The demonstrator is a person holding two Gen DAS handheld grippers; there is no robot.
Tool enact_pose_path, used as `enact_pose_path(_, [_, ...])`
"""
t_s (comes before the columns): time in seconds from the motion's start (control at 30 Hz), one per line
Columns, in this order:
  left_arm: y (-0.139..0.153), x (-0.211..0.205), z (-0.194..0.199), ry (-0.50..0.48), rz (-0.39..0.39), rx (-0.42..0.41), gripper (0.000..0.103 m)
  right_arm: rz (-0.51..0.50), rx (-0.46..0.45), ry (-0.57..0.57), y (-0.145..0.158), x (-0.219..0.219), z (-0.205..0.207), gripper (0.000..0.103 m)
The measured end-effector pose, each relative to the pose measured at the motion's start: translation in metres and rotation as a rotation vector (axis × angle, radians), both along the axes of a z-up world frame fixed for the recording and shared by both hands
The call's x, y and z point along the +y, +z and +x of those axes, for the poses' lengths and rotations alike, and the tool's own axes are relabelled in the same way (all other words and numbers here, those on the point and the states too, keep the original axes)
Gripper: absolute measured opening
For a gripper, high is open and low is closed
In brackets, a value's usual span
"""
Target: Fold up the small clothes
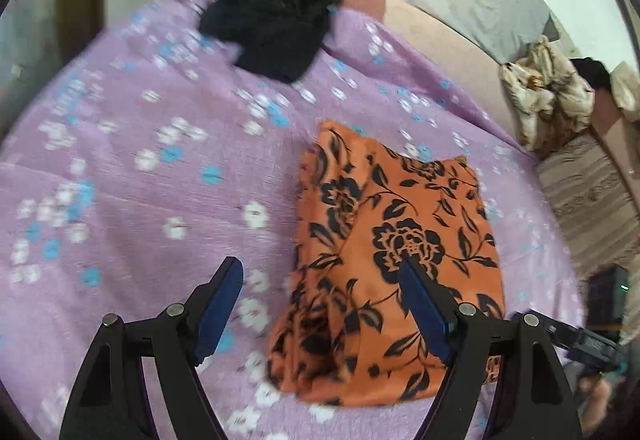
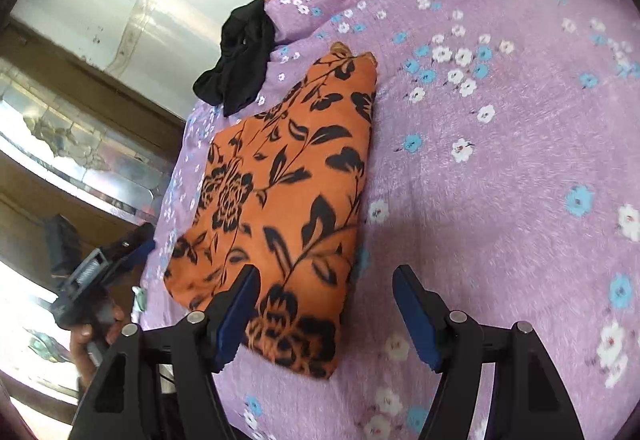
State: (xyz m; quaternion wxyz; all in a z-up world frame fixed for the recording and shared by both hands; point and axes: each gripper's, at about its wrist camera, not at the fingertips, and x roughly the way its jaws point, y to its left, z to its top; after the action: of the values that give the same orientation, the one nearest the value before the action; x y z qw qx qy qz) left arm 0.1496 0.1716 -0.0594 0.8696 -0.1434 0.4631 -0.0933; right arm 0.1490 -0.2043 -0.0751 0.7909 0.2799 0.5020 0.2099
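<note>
Orange garment [image 2: 276,207] between, below spread fingers [image 2: 236,316]

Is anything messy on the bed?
Yes. The black garment lies crumpled in a heap at the far edge of the purple floral bedsheet, not folded. The orange floral garment near it is folded into a neat rectangle.

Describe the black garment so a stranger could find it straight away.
Start from the purple flowered bedsheet that covers the bed. At its far edge, beyond the folded orange floral cloth, lies the black garment. It is plain black and crumpled in a loose heap, while its orange neighbour is patterned and lies flat and folded.
</note>
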Motion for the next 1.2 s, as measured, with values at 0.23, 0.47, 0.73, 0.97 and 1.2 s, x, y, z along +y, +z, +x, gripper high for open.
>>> enact_pose_path(0.23, [-0.036,-0.007,0.04,-0.151,-0.072,0.094,0.081,0.077,0.068,0.014,-0.023,0.014,0.047,0.072])
enact_pose_path(0.47, [-0.068,-0.009,0.063,-0.155,-0.162,0.159,0.081,0.079,0.087,0.021,-0.042,0.033,0.077,0.064])
enact_pose_path(0.73, [-0.064,-0.016,0.056,-0.152,-0.296,0.163,0.028,0.017,0.019,0.119,-0.007,0.045,0.08,0.032])
enact_pose_path(0.97, [-0.001,-0.063,0.024,-0.152,-0.268,0.02,0.028,-0.021,-0.146,0.205,0.064,0.017,0.072,0.031])
enact_pose_path(1.2, [0.011,-0.121,0.035,-0.178,-0.26,-0.001,0.028,-0.021,-0.16,0.169,0.066,-0.054,0.079,0.031])
